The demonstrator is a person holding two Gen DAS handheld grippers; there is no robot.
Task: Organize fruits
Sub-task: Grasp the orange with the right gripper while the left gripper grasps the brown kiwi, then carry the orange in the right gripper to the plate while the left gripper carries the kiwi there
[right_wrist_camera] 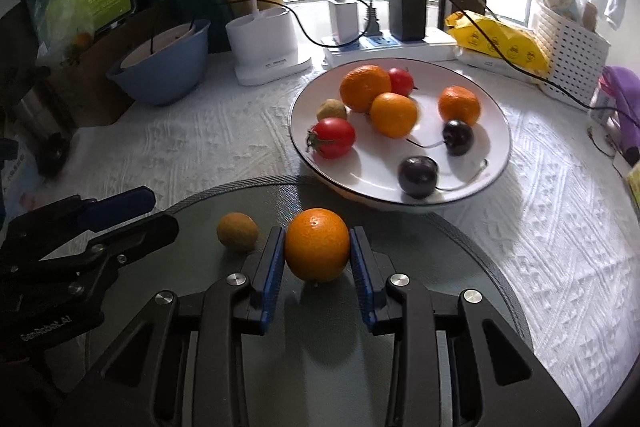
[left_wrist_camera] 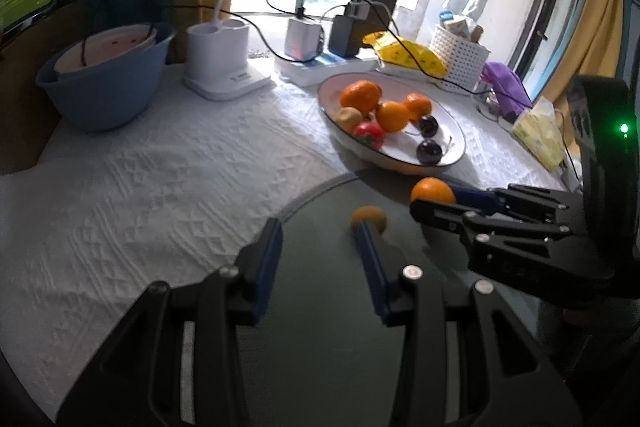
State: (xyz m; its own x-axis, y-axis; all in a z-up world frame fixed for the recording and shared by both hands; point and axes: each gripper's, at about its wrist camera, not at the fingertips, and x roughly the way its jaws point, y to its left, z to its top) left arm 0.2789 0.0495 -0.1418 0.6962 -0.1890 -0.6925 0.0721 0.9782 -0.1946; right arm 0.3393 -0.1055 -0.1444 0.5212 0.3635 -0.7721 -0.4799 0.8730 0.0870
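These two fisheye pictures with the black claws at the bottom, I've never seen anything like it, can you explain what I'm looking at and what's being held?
There is no robot arm here: a person holds a two-finger gripper in each hand, and a camera on each looks forward along its fingers. One picture is from the left gripper, the other from the right gripper.

On the white tablecloth lies a round dark mat, with a white plate of fruit behind it: oranges, tomatoes, a kiwi and dark cherries.

On the mat are an orange and a small brownish-orange fruit. The right gripper's blue pads press on the orange from both sides. The left gripper holds nothing; its jaws stand apart near the small fruit.

Behind stand a blue bowl, chargers and a white basket.
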